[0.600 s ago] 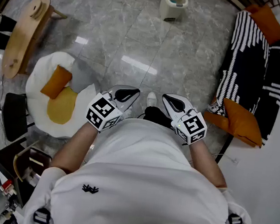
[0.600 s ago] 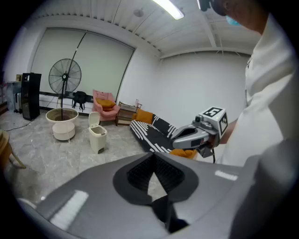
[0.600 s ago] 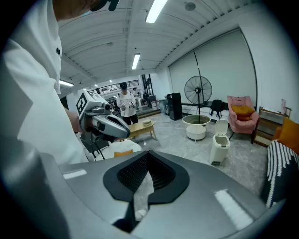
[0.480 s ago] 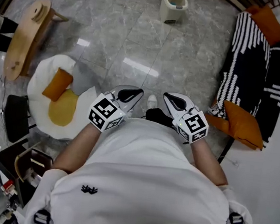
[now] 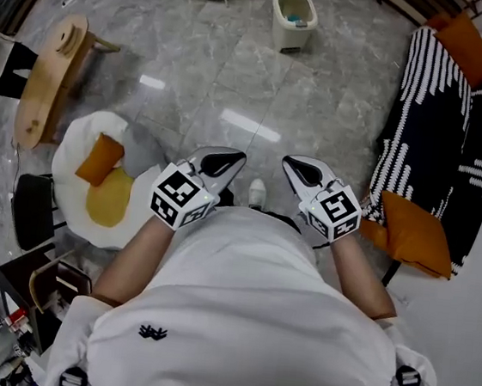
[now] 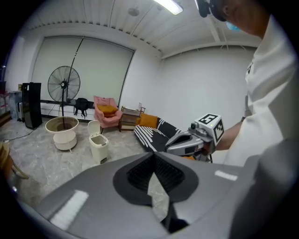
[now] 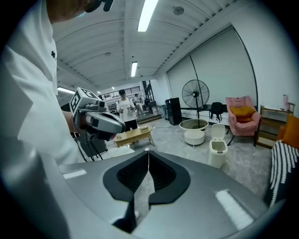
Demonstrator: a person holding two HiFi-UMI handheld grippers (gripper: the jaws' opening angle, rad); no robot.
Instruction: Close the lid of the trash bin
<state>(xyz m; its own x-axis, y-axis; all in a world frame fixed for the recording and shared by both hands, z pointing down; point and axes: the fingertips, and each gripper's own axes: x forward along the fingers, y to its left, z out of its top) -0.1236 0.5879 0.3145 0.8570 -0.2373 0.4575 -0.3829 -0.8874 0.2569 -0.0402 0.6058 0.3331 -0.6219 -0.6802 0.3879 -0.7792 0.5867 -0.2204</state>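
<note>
The left tool [image 5: 220, 160] sits at centre frame, close to the person's torso [image 5: 244, 318]. Its jaws are together with nothing between them.

The trash bin [image 5: 293, 16] stands on the floor [image 5: 238, 66] at the upper centre of the head view, well apart from both tools. Its lid [image 6: 93, 127] is raised upright. The bin is a small, pale plastic unit, judged light and rigid. The lid should swing freely, so press gently on its top free edge to avoid sliding the bin on the polished floor.

The right tool [image 5: 301, 170], right of centre, is likewise closed and empty.

The hinge is too small to resolve; it probably sits at the rear rim. In the head view the upper edge cuts off the lid.
</note>
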